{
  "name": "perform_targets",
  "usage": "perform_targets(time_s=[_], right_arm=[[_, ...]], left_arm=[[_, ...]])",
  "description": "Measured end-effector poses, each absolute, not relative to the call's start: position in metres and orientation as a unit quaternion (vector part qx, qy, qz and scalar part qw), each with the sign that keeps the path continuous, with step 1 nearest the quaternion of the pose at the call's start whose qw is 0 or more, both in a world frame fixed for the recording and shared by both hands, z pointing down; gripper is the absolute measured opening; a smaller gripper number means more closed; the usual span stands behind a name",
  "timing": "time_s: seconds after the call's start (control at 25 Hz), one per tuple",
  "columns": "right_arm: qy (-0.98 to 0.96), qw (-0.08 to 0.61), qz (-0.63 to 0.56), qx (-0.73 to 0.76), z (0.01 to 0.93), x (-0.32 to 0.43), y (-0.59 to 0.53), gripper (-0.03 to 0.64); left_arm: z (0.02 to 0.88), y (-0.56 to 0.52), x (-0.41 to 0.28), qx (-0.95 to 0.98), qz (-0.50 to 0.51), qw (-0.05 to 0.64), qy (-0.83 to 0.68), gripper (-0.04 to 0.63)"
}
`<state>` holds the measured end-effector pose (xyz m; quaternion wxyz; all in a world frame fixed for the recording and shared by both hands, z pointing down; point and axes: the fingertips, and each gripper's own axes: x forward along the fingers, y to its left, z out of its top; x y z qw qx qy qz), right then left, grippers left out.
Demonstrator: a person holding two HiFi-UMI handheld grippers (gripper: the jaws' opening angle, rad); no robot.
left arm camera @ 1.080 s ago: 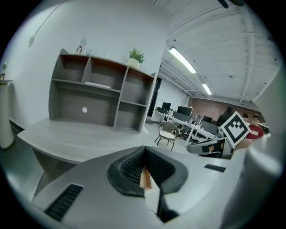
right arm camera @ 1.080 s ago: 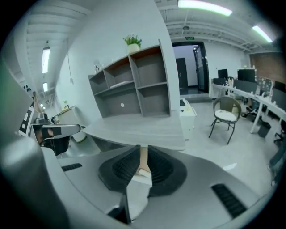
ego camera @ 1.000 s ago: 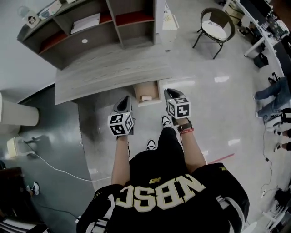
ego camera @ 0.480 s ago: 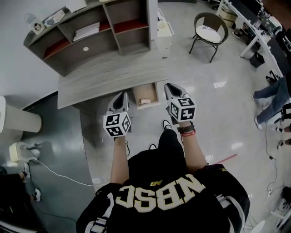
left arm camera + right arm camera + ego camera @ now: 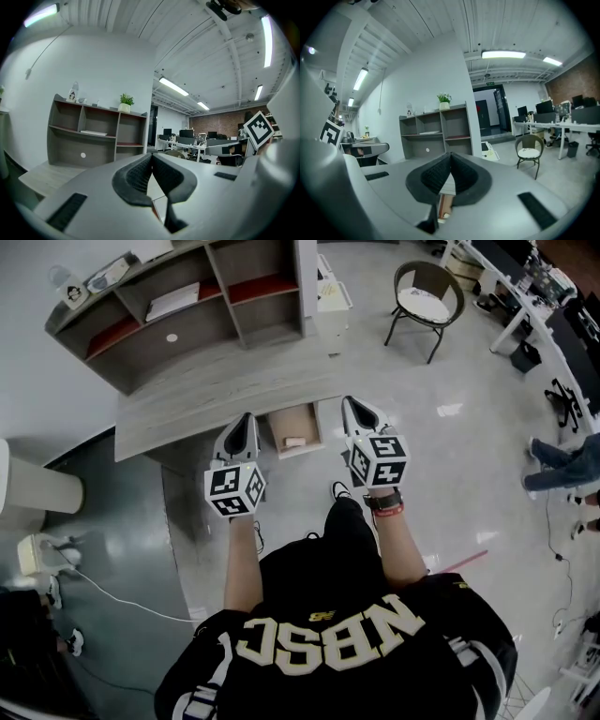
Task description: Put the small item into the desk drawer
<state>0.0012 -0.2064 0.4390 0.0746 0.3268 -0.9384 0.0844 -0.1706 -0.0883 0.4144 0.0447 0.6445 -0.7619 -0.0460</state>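
From the head view, both grippers have come up and away from the desk over the last second. The left gripper and the right gripper now sit level on either side of the open drawer. The small item, a pale little block, lies inside that drawer, well clear of both tools. So the drop looks done, and what appears to be left is pushing the drawer shut. Writing here: pale letters on the person's black shirt read "NBSC", and each gripper's cube carries black-and-white square markers rather than text. Over to the left gripper view: the ribbed pads are pressed together at the tips with nothing between them. Beyond them stands the grey shelf unit with a potted plant on top, and no label there is legible. Now the right gripper view: its jaws have just been closing and are fully together, also empty. A strip of the wooden drawer shows low down behind them. A green sign over the far doorway is too small to read.
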Motion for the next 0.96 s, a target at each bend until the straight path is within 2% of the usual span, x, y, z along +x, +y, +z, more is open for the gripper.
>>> perform_targets(time_s=[0.96], right_arm=[[-0.946,0.073,0.069,0.309,0.441,-0.006,-0.218,0.009]], left_arm=[[0.435,-0.121,-0.169,0.652,-0.036,0.057,-0.755,0.017]])
